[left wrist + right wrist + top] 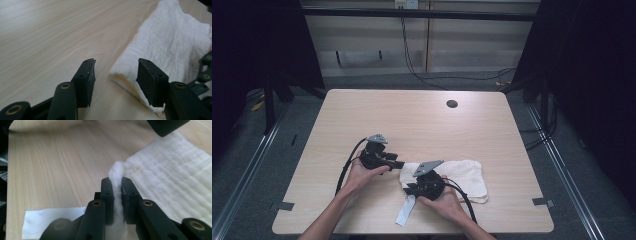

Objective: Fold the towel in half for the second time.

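Near front edge of table, white cloth lies folded. Right gripper pinching cloth corner tight. Left gripper jaws apart, straddling other corner, not gripping yet. Risk imo: left closes w/ only top layer, fold slips out when lifted.

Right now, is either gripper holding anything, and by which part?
The right gripper is shut on the white towel, pinching a bunched corner. The left gripper holds nothing: its jaws stand open around the towel's folded edge.
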`<state>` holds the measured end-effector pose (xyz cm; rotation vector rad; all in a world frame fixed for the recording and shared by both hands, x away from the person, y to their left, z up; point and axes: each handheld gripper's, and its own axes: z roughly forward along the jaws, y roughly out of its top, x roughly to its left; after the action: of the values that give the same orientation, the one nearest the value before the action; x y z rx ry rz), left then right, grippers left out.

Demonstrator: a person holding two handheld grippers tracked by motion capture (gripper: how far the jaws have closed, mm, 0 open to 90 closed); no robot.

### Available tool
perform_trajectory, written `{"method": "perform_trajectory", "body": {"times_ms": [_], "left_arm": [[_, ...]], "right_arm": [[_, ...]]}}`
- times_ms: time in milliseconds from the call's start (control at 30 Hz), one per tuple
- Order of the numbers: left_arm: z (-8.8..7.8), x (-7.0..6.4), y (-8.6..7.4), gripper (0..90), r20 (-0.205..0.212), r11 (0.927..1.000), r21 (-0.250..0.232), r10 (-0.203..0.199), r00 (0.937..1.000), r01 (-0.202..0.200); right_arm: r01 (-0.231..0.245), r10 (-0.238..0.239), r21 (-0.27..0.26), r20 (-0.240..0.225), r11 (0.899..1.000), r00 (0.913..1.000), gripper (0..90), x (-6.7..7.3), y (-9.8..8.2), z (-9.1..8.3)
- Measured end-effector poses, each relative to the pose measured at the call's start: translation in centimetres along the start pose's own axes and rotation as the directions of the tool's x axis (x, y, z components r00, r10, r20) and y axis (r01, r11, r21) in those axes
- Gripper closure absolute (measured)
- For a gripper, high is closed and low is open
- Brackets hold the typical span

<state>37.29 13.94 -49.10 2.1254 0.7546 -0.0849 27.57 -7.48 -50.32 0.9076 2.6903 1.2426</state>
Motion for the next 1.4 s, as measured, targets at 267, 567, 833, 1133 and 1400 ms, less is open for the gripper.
{"method": "perform_trajectory", "body": {"times_ms": [267,567,833,1133,1400], "left_arm": [[1.6,0.0,-0.6,59.7,0.038,0.9993,0.036,0.013,0.9992,-0.014],[2.2,-1.5,-0.5,72.1,0.009,0.9925,0.056,0.108,0.9941,-0.109],[2.2,-0.8,-0.6,84.6,0.046,0.9979,0.043,0.045,0.9979,-0.047],[1.9,-0.9,-0.6,85.0,0.060,0.9992,0.034,0.016,0.9981,-0.018],[1.0,-1.1,-0.4,84.8,0.080,0.9998,0.001,-0.020,0.9966,0.020]], "right_arm": [[-0.009,0.009,-0.001,-0.003,1.000,1.0000,81.8,0.0,0.0,0.0],[0.006,-0.006,0.002,-0.001,1.000,1.0000,81.9,0.0,0.0,0.0],[0.011,-0.011,0.020,0.006,1.000,0.9999,82.1,0.2,0.2,0.0],[0.002,-0.002,0.035,0.010,0.999,1.0000,82.6,0.4,0.4,-0.4],[-0.008,0.008,0.001,-0.008,1.000,0.9999,82.7,0.5,0.8,-1.2]]}}
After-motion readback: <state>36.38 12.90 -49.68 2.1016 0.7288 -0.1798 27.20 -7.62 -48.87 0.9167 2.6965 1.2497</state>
